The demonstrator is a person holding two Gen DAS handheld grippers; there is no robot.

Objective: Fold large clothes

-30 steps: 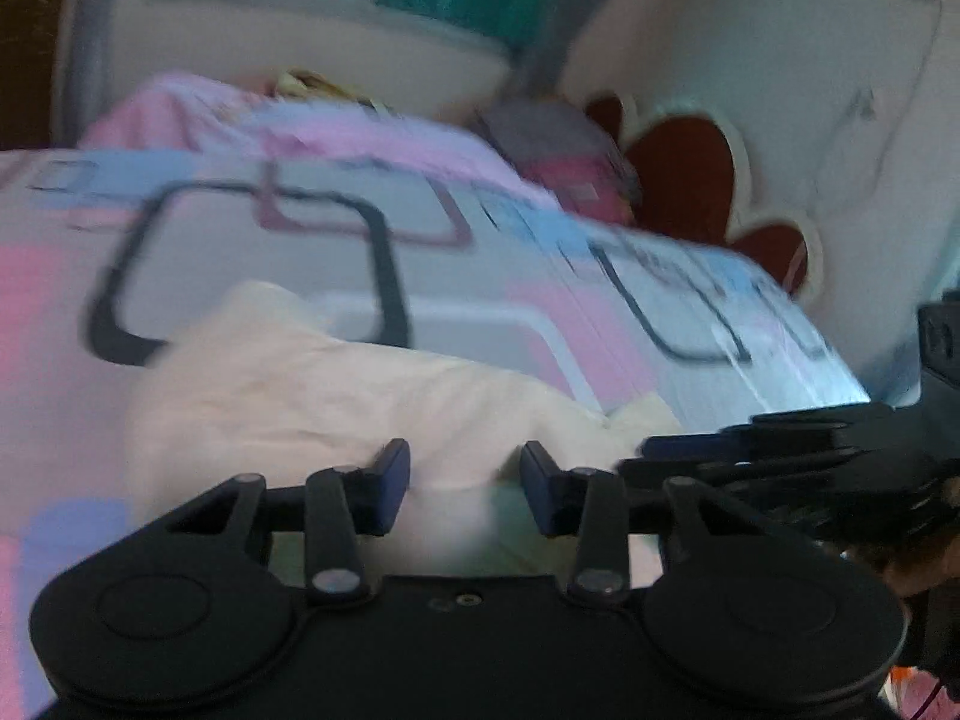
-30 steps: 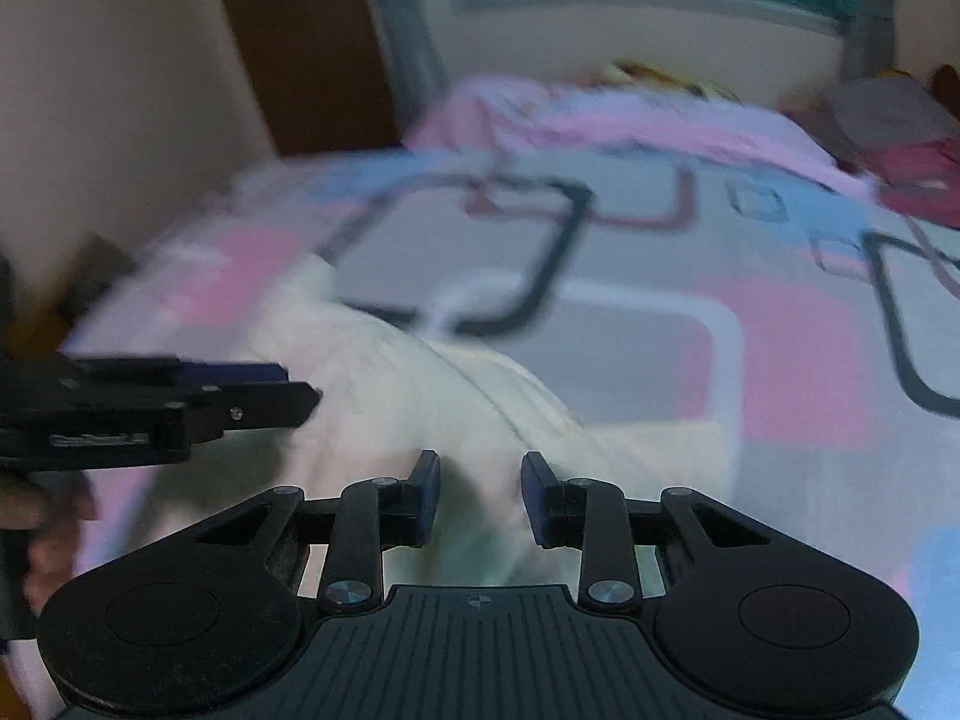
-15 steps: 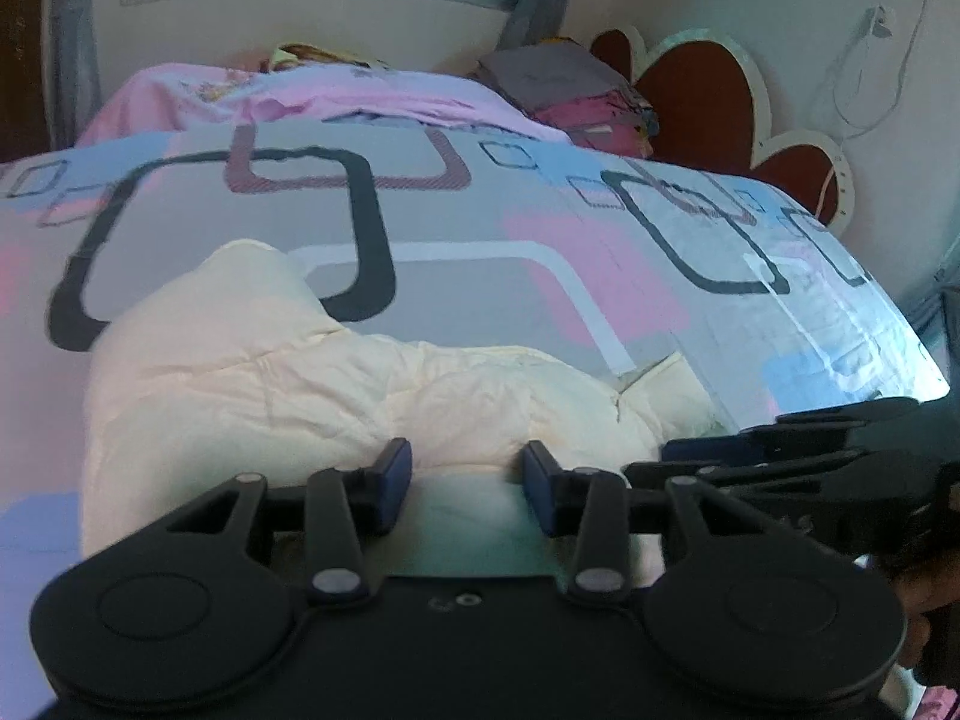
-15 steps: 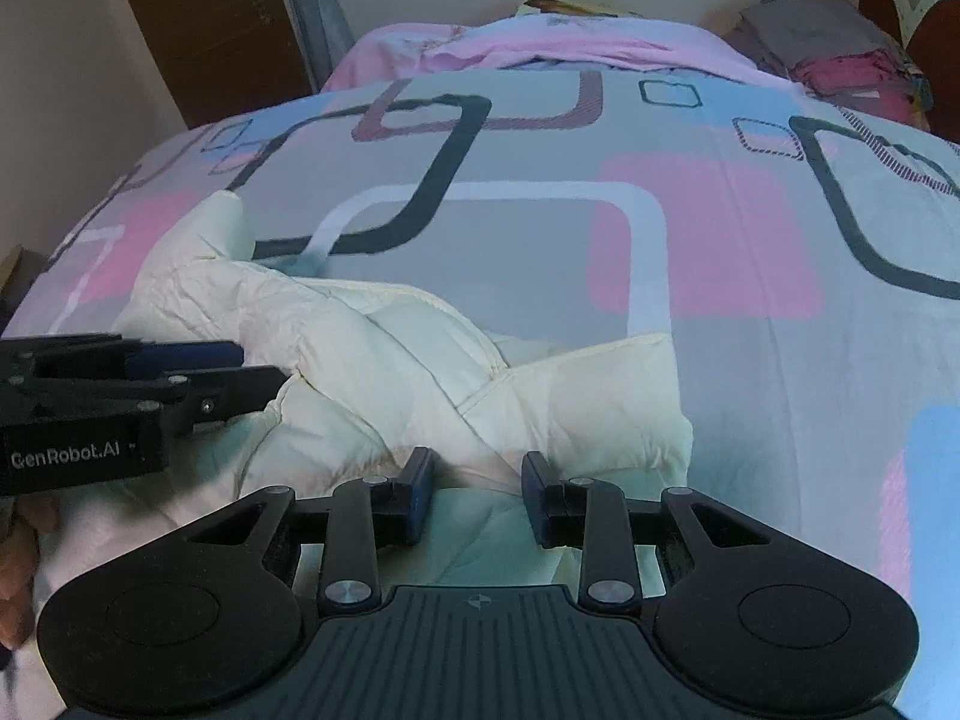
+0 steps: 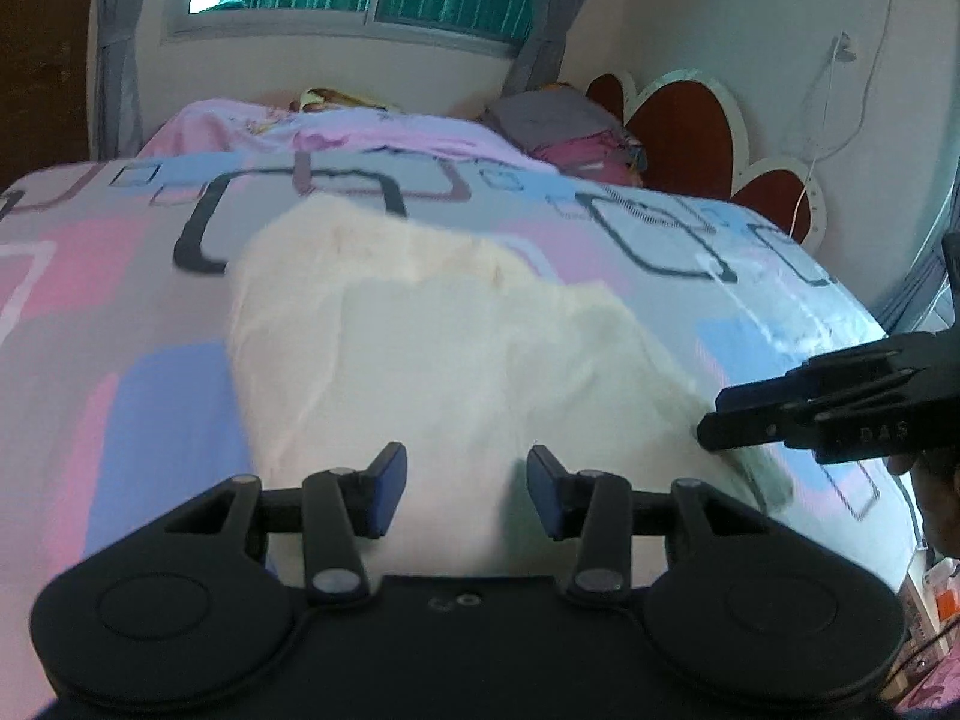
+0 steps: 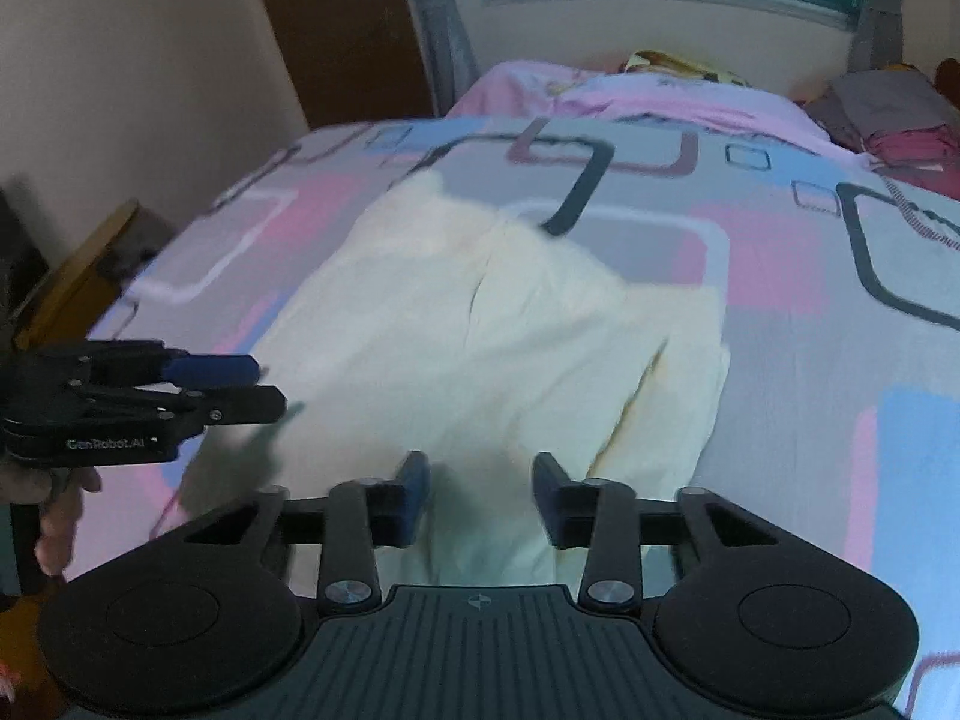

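A cream garment is laid out pretty flat on the patterned bedspread, near its front edge. A red flower-shaped headboard beside the garment's far right is only caught in the left view, while a brown door beyond the bedspread is only seen from the right one. The left gripper is spread wide just over the garment's near edge, nothing pinched. Same deal for the right gripper: jaws apart, nothing held, hovering over the garment's near end.
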